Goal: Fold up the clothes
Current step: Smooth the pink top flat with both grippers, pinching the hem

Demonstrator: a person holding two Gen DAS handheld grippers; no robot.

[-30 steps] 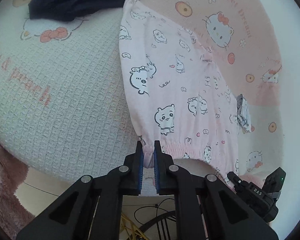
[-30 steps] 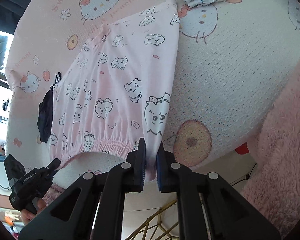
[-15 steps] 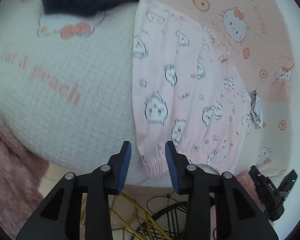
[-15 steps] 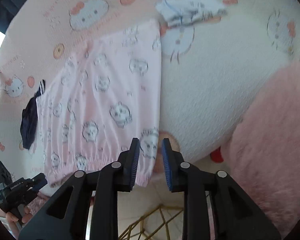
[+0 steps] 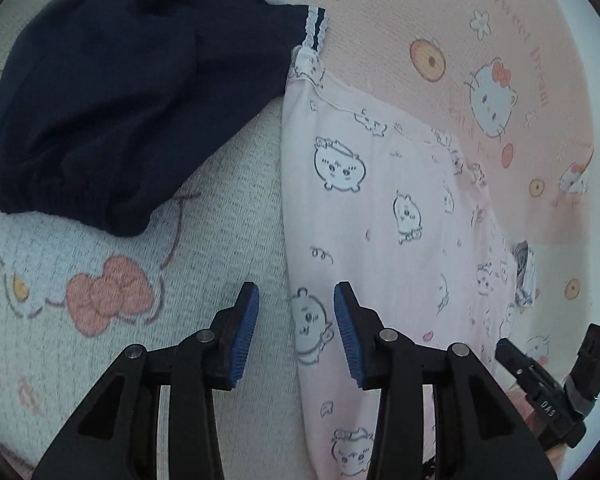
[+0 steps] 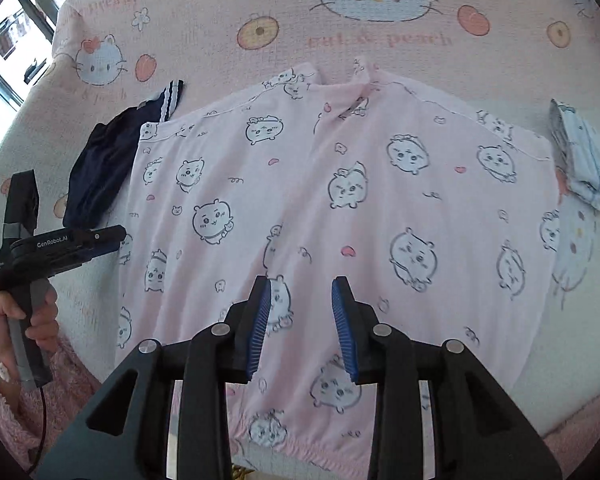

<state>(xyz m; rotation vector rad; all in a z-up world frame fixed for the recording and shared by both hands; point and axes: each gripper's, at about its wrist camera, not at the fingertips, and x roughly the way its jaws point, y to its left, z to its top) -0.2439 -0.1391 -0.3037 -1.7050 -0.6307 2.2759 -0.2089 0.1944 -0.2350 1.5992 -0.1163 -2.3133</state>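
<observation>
Pink cartoon-print pyjama shorts (image 6: pixel 340 200) lie spread flat on the bed, waistband toward the front edge. My right gripper (image 6: pixel 300 322) is open above the middle of the shorts, holding nothing. My left gripper (image 5: pixel 296 330) is open over the shorts' left edge (image 5: pixel 380 220), also empty. In the right wrist view the left gripper's body (image 6: pixel 40 248) shows at the left, held by a hand (image 6: pixel 28 312). The right gripper's body (image 5: pixel 556 392) appears at the lower right of the left wrist view.
Dark navy shorts (image 5: pixel 112 108) lie crumpled just left of the pink pair, also seen as a navy garment (image 6: pixel 100 176). A small folded white-and-blue cloth (image 6: pixel 584 164) sits to the right. The bedspread (image 6: pixel 380 20) is pink and white with cat prints. A fluffy pink blanket (image 6: pixel 4 420) lies at the front.
Both grippers let go of the waistband corners and opened, then moved forward over the shorts. The shorts now lie flat on the bed.
</observation>
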